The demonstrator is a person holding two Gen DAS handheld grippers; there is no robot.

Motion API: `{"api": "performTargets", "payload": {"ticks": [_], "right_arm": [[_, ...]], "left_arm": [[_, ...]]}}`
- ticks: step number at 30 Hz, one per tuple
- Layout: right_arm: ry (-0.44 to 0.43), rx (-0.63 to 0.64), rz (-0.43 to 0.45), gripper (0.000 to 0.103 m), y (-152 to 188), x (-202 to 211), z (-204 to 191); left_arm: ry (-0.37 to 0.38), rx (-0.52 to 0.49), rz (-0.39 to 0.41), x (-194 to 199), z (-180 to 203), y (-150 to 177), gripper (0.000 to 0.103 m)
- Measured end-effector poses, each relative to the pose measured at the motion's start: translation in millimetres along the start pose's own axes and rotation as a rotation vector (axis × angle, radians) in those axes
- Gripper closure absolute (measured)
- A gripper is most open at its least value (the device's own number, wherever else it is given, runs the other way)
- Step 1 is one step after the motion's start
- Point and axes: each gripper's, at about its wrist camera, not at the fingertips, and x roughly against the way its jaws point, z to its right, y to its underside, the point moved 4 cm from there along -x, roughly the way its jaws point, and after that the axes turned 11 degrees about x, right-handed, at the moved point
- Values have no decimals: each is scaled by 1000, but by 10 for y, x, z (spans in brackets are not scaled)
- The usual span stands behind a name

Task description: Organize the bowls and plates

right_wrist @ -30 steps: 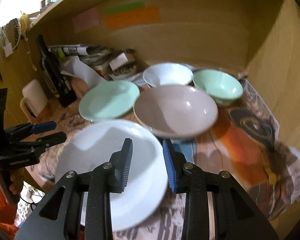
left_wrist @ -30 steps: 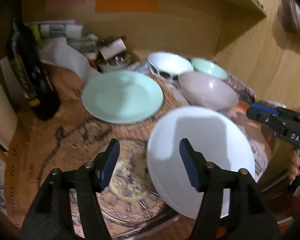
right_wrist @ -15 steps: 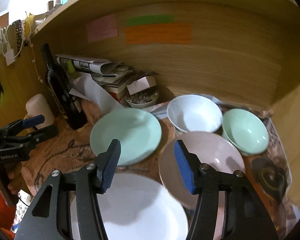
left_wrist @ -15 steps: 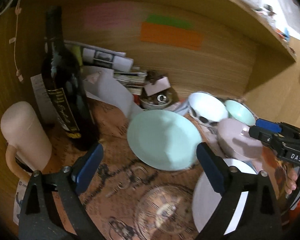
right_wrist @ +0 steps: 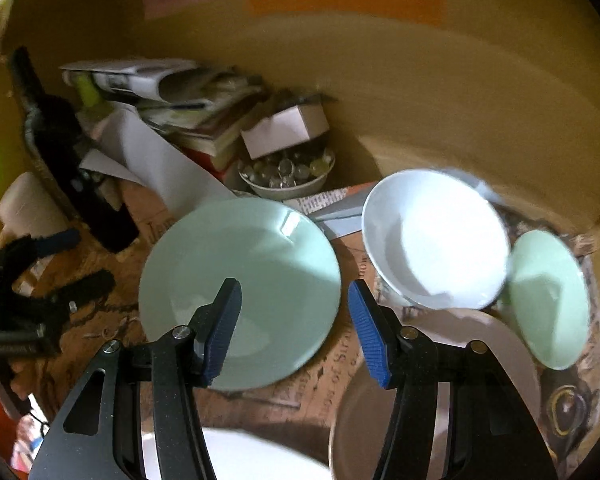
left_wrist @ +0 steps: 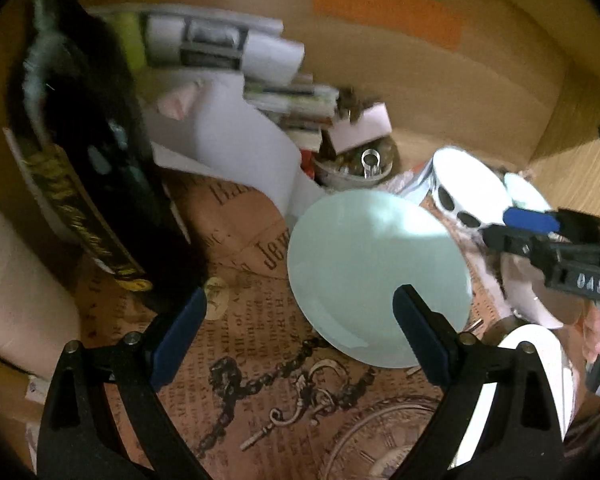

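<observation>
A mint-green plate [left_wrist: 376,272] [right_wrist: 240,288] lies on the printed table covering. My left gripper [left_wrist: 300,336] is open and empty, near the plate's near-left rim. My right gripper [right_wrist: 294,328] is open and empty above the plate's near-right rim; it also shows in the left wrist view [left_wrist: 540,240]. A white bowl [right_wrist: 436,240] [left_wrist: 468,192], a mint-green bowl [right_wrist: 548,296] and a pinkish bowl [right_wrist: 440,392] stand at the right. A white plate [left_wrist: 516,392] [right_wrist: 240,456] lies nearest me.
A dark wine bottle [left_wrist: 92,168] and a pale mug [left_wrist: 16,288] stand at the left. Papers, books [right_wrist: 196,112] and a small bowl of glass beads [right_wrist: 288,172] crowd the back. Wooden walls [right_wrist: 440,100] close the back and right.
Both grippers have opened wider and moved forward toward the mint-green plate. The white plate has dropped to the near edge of both views.
</observation>
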Motion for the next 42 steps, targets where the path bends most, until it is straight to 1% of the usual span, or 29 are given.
{"api": "performTargets", "payload": {"ticks": [3,4,6,8,9,10,11,12,13,16,17,20,23,26,30,32,34,36,39,42], "right_arm": [[-33,-34,-63,56,-31,-195,79],[-38,-38,-87,60,-27,-254,94],[-34,-35,-119,63,-22,-330,101],[-37,-37,-152,65,-11,-400,112],[-41,-42,-164,67,-10,-427,118],[-49,-48,-181,71,-4,-462,127],[-51,-53,-194,72,2,-488,131],[-54,-59,-206,72,10,-510,139],[-57,-67,-219,73,24,-534,149],[-52,-72,-247,79,53,-571,167],[-50,-68,-249,79,55,-569,165],[-35,-59,-261,79,54,-548,148],[-4,-40,-271,79,51,-523,145],[9,-44,-290,79,88,-511,167],[21,-32,-312,79,57,-613,165],[29,-24,-321,75,37,-668,155],[43,-12,-327,75,24,-707,122],[45,0,-332,75,32,-733,74],[28,0,-339,75,25,-775,47],[25,-7,-333,77,21,-772,37]], "left_arm": [[-8,2,-24,-131,-23,17,8],[-5,1,-32,-172,-26,21,11],[1,-6,-48,-237,-24,26,18],[10,-13,-67,-288,-17,26,29],[14,-15,-74,-305,-13,26,31],[21,-18,-80,-328,-8,23,39],[25,-22,-88,-350,-1,23,46],[29,-27,-100,-374,4,28,50],[33,-28,-109,-391,7,33,57],[48,-21,-137,-467,1,39,64],[49,-20,-142,-484,2,38,66],[55,-13,-151,-503,-6,40,69],[59,-16,-154,-511,10,48,69],[61,-24,-157,-515,22,53,69],[63,-30,-166,-538,37,59,69],[64,-32,-172,-552,39,64,69],[64,-35,-176,-570,44,69,69],[63,-39,-178,-597,62,75,69],[73,-47,-187,-594,81,95,75],[67,-51,-190,-593,90,109,76]]}}
